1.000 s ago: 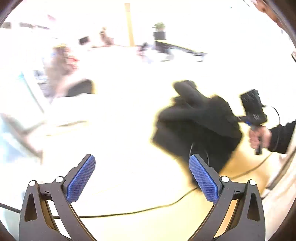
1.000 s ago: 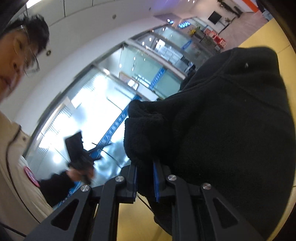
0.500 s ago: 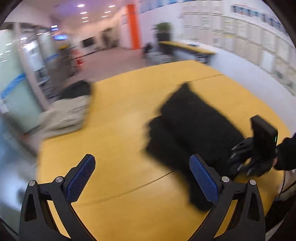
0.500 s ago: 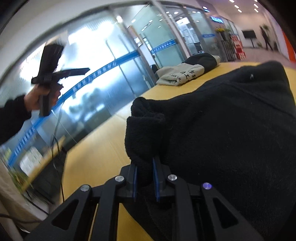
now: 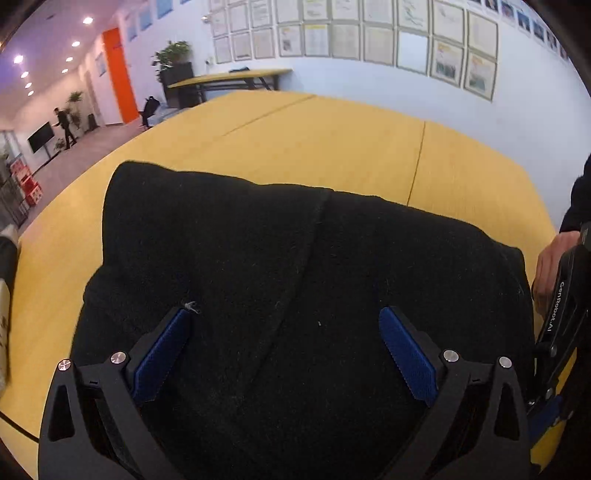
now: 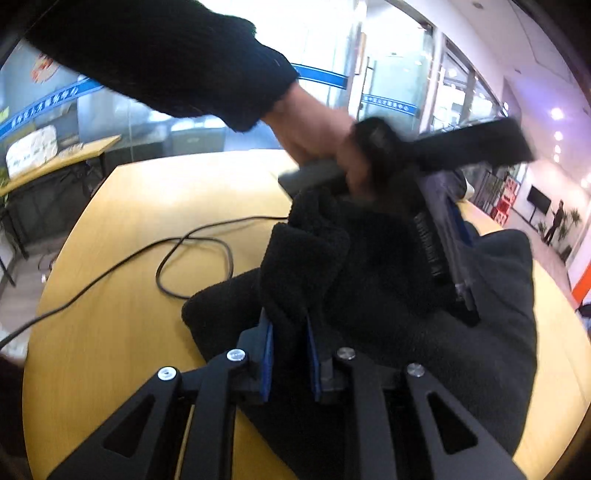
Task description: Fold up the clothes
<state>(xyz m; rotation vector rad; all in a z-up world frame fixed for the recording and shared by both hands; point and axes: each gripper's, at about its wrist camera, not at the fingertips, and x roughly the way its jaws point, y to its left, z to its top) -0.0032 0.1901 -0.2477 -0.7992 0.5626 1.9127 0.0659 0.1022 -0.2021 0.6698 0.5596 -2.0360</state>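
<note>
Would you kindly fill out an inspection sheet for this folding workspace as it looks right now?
Surface: yellow wooden table, seams visible between panels.
Job's things: black fleece garment lying bunched on the table, not yet neatly folded.
Clutter: part of a light garment at the table's left edge.
Grippers: left gripper open, held over the fleece; right gripper shut on a fold of the fleece.
Cables: black cable looping across the table beside the fleece.
Surroundings: framed papers on the white wall, side table, potted plant, orange pillar, glass partitions, a person far off.
</note>
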